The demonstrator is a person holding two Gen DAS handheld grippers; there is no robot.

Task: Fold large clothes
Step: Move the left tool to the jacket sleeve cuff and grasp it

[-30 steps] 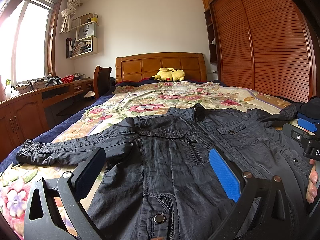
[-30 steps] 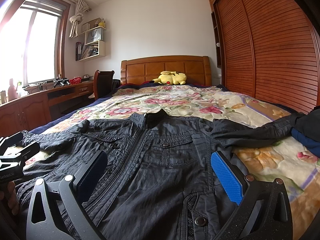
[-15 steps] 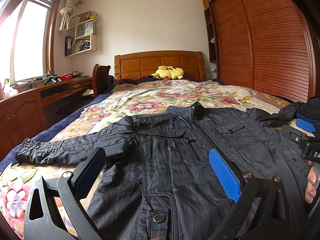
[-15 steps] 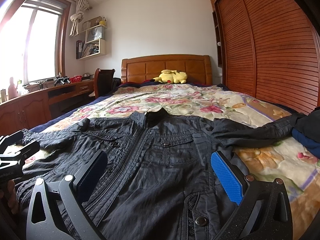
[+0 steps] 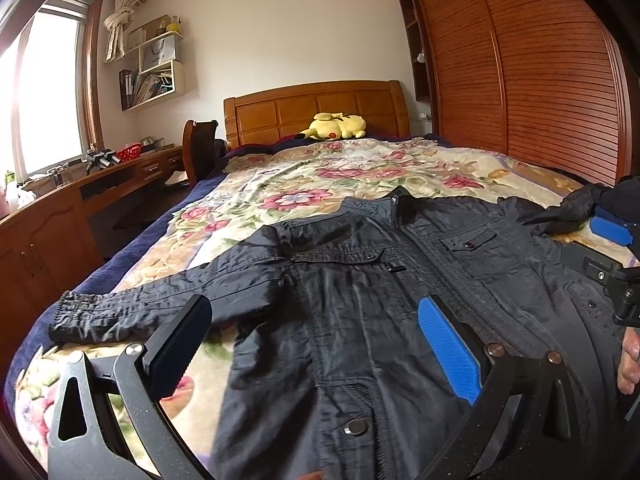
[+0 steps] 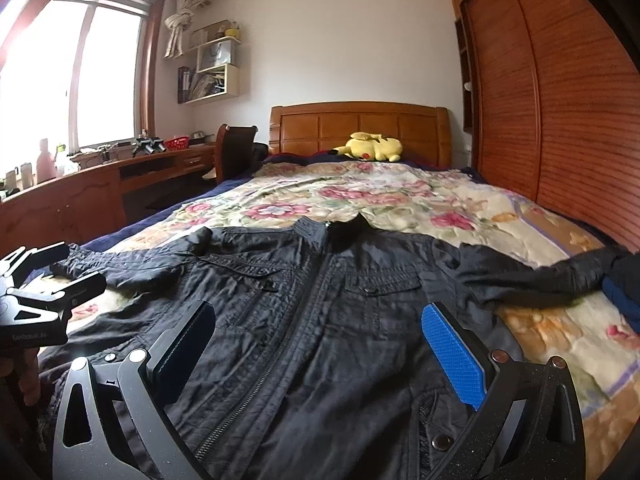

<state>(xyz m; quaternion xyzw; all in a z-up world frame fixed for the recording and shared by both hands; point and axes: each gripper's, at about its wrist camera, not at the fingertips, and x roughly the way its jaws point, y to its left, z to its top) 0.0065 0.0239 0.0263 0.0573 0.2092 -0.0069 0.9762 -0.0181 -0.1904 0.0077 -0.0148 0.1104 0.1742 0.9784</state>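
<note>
A dark jacket (image 5: pixel 360 300) lies flat, front up and zipped, on the floral bedspread (image 5: pixel 320 176), collar toward the headboard. Its left sleeve (image 5: pixel 132 308) stretches toward the bed's left edge. Its right sleeve (image 6: pixel 540 276) stretches to the right. My left gripper (image 5: pixel 312 344) is open and empty, hovering over the jacket's lower left half. My right gripper (image 6: pixel 316 344) is open and empty, hovering over the jacket's lower middle. Each gripper shows at the edge of the other's view: the right gripper (image 5: pixel 616 276), the left gripper (image 6: pixel 44 292).
A yellow plush toy (image 5: pixel 336 126) lies by the wooden headboard (image 5: pixel 316 108). A wooden desk (image 5: pixel 60 208) and chair (image 5: pixel 200 148) stand to the left. A slatted wardrobe (image 5: pixel 520 80) runs along the right. Dark and blue clothes (image 6: pixel 624 280) are piled at the bed's right edge.
Both grippers have risen and tilted a little, so the jacket sits lower in both views. Both stay open. The jacket has not moved.
</note>
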